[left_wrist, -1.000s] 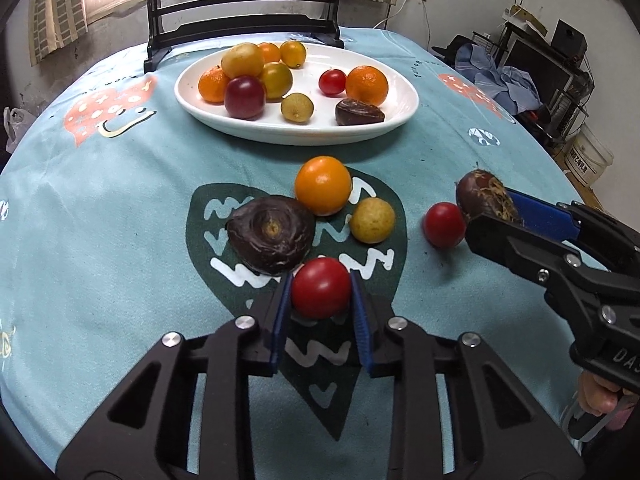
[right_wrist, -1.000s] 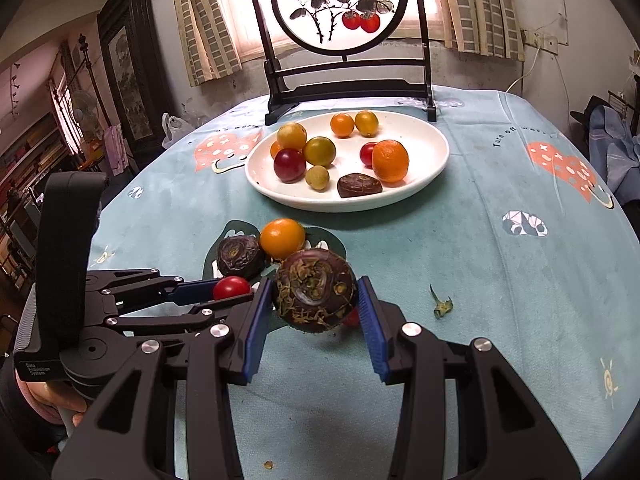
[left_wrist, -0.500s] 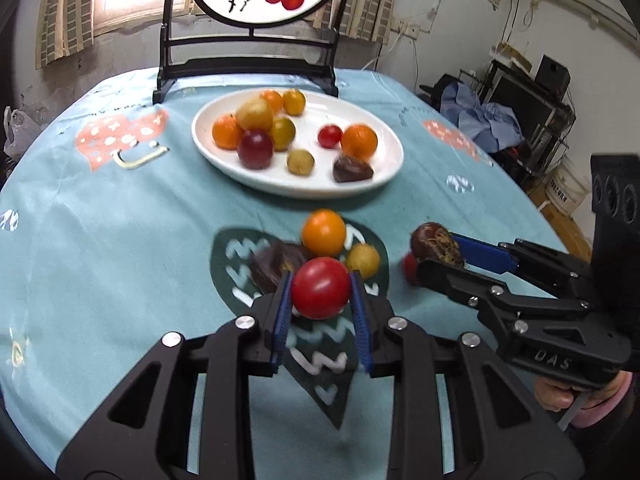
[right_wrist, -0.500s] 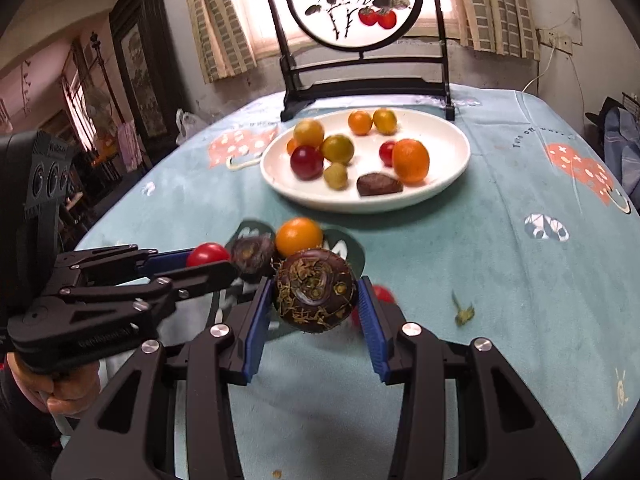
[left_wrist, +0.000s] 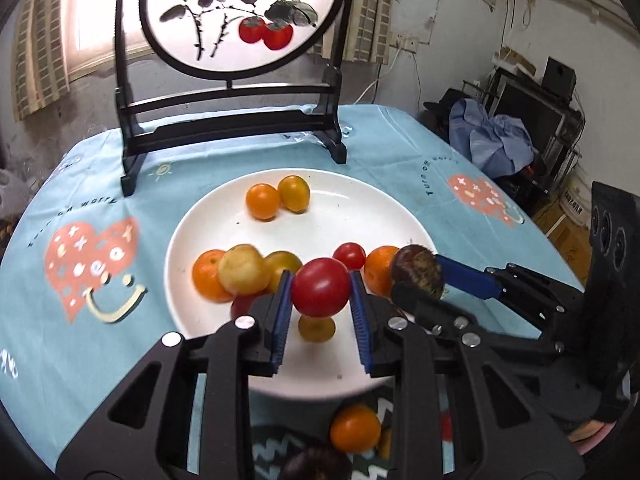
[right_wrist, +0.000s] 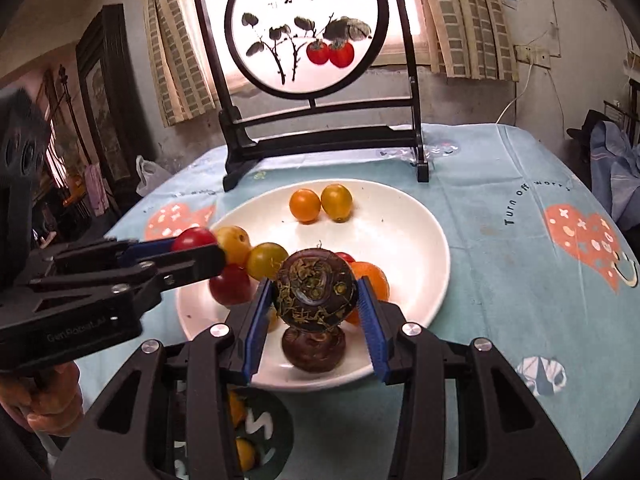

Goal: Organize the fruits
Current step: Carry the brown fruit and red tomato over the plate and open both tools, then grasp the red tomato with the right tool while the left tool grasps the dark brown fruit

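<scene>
Left gripper (left_wrist: 321, 307) clamps a glossy red tomato (left_wrist: 321, 287); right gripper (right_wrist: 316, 312) clamps a dark, rough fruit (right_wrist: 316, 289), above a white plate (right_wrist: 404, 240) on a blue tablecloth (right_wrist: 520, 280).

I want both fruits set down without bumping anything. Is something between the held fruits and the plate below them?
Yes. A small yellow fruit lies under the left gripper's red tomato, and a dark brown fruit under the right gripper's dark fruit, on the plate.

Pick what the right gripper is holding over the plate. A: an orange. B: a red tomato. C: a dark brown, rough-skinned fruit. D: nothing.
C: the right gripper is shut on the dark brown fruit above the white plate; the red tomato sits in the left gripper.
</scene>
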`<control>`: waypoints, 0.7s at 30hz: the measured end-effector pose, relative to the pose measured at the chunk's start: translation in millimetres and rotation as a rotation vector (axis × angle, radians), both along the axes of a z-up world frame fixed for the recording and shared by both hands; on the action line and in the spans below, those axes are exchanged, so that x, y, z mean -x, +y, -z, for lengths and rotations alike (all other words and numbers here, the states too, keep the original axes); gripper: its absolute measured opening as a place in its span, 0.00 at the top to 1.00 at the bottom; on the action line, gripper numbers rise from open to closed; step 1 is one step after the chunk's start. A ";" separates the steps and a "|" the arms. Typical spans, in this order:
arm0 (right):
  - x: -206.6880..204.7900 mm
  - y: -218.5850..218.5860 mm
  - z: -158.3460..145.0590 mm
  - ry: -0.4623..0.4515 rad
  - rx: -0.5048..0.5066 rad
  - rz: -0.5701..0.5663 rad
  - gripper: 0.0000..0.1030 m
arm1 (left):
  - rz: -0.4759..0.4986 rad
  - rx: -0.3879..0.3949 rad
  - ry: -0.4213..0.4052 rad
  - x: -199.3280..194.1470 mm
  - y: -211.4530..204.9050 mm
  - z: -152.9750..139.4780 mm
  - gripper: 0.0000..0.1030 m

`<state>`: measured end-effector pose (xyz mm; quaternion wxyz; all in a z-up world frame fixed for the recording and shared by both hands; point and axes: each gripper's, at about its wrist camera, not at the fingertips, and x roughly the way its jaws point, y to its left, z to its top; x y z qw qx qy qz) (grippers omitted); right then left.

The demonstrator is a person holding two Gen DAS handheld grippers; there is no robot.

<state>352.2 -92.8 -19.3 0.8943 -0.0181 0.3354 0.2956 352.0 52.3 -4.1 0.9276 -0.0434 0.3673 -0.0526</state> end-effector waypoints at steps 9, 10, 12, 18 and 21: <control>-2.1 -11.1 -7.1 0.006 -0.023 -0.007 0.54 | -0.085 -0.037 -0.031 -0.9 5.3 0.4 0.22; 1.6 -13.6 -11.4 -0.003 -0.028 -0.009 0.54 | -0.094 -0.038 -0.045 5.5 7.8 -4.9 0.18; 13.6 -18.4 -19.5 -0.038 -0.028 -0.007 0.52 | -0.120 -0.050 -0.073 22.7 12.9 -15.2 0.13; 49.5 -27.5 -17.0 -0.015 -0.034 -0.045 0.50 | -0.201 -0.063 -0.081 82.1 26.0 -14.7 0.02; 66.3 -29.3 -7.1 0.014 -0.010 -0.059 0.50 | -0.221 -0.010 -0.053 106.1 32.1 5.1 0.02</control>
